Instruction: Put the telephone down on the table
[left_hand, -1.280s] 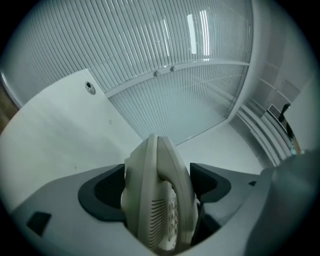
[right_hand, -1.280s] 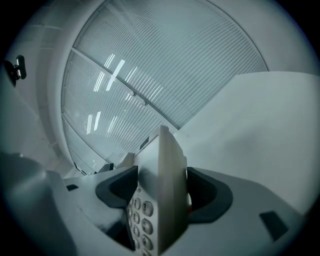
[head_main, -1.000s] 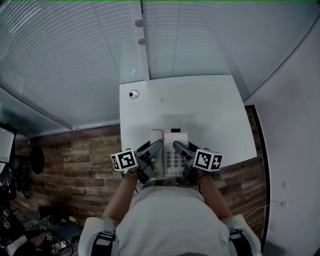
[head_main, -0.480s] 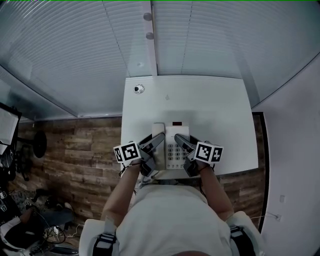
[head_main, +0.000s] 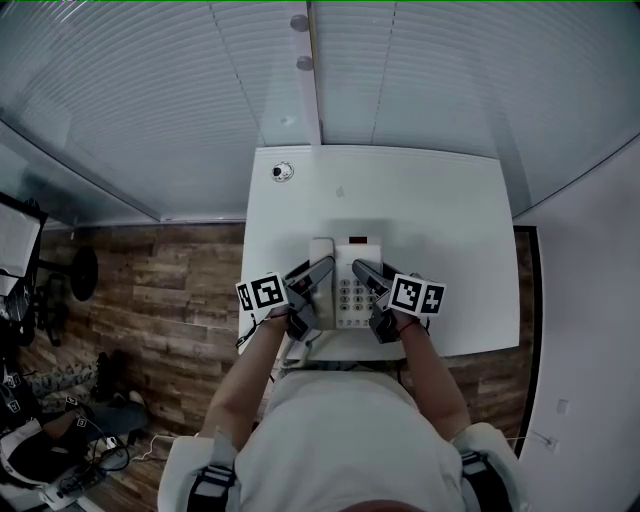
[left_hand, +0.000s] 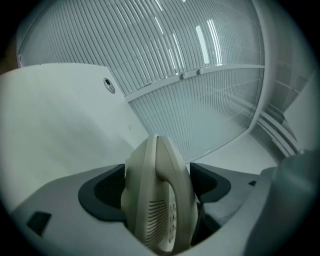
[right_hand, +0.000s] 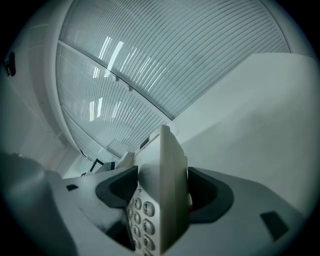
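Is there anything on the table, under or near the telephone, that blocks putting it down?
Nothing visible does. The table around the telephone is bare; a small round fitting sits at its far left corner, well clear.

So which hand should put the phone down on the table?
Probably the right gripper: its jaws clamp the keypad side of the telephone, the solid base. The left gripper clamps the handset side, which might come loose. Using both looks safest.

Right tool (right_hand: 161, 192) clamped on telephone (right_hand: 162, 175) edge, keypad (right_hand: 141, 220) facing left, white table (right_hand: 260, 115) beyond
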